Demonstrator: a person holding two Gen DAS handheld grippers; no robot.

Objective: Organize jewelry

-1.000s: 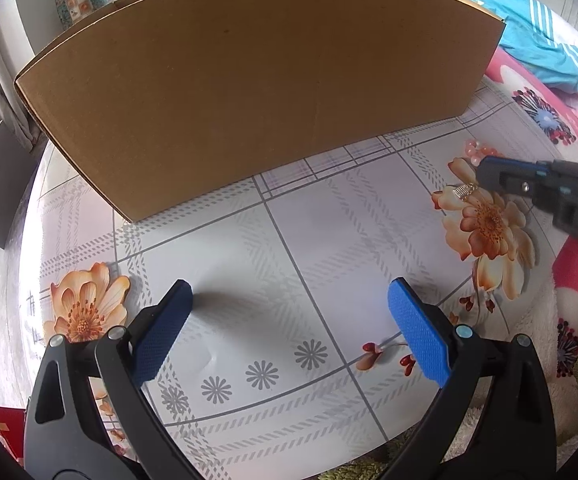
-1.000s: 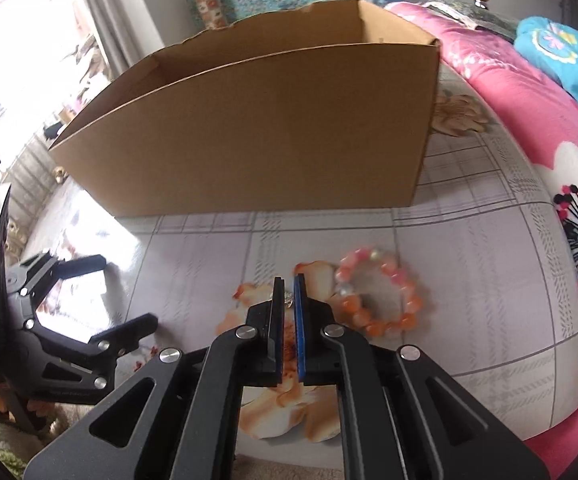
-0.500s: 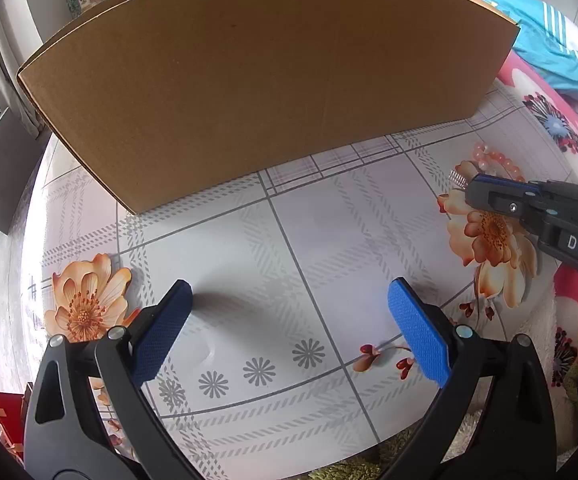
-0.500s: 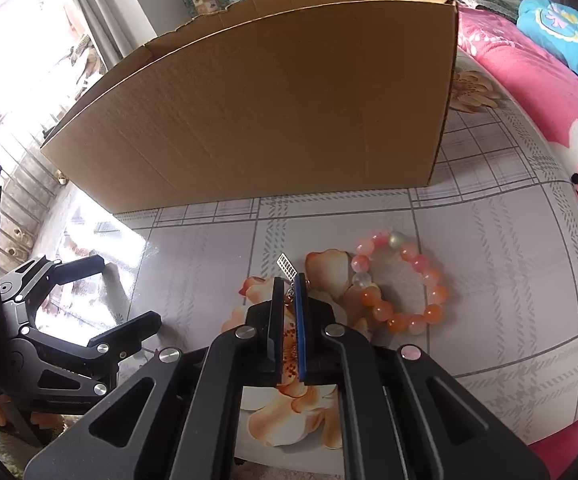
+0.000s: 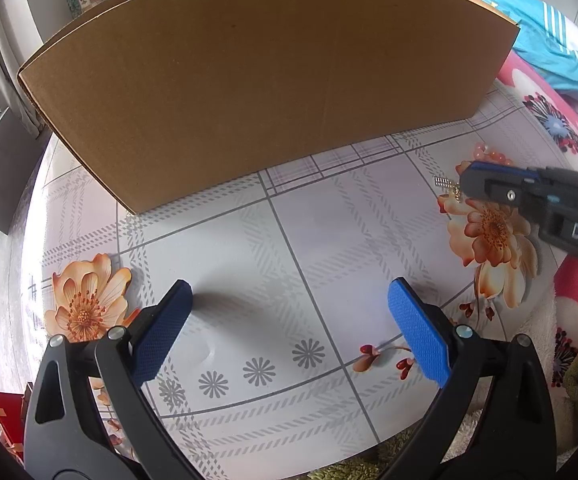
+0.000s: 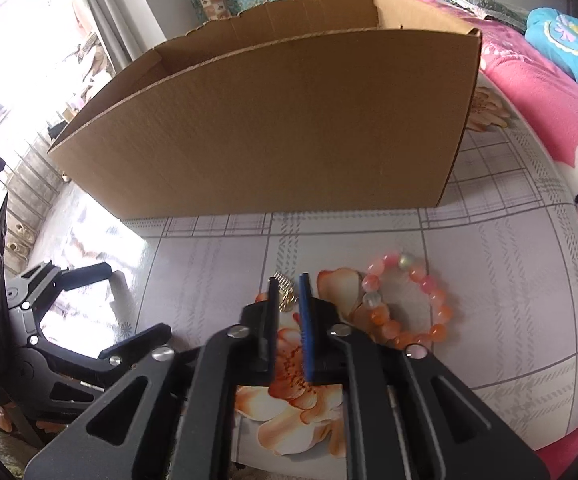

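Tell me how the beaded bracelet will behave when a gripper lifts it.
The beaded bracelet is probably floppy: a loop of separate round beads lying flat on the tablecloth. It would likely sag from one pinch point. The glossy beads may slip between jaws.

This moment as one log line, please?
left gripper: open, empty | right gripper: jaws just opening, gold earring between them | bead bracelet: on table

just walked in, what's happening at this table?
A person is sorting jewelry with two handheld grippers. The right gripper has a small gold earring at its fingertips; its jaws have just been opening, so it looks like a release onto the floral tablecloth. A pink beaded bracelet lies beside it. The left gripper hangs open and empty in front of the cardboard box.
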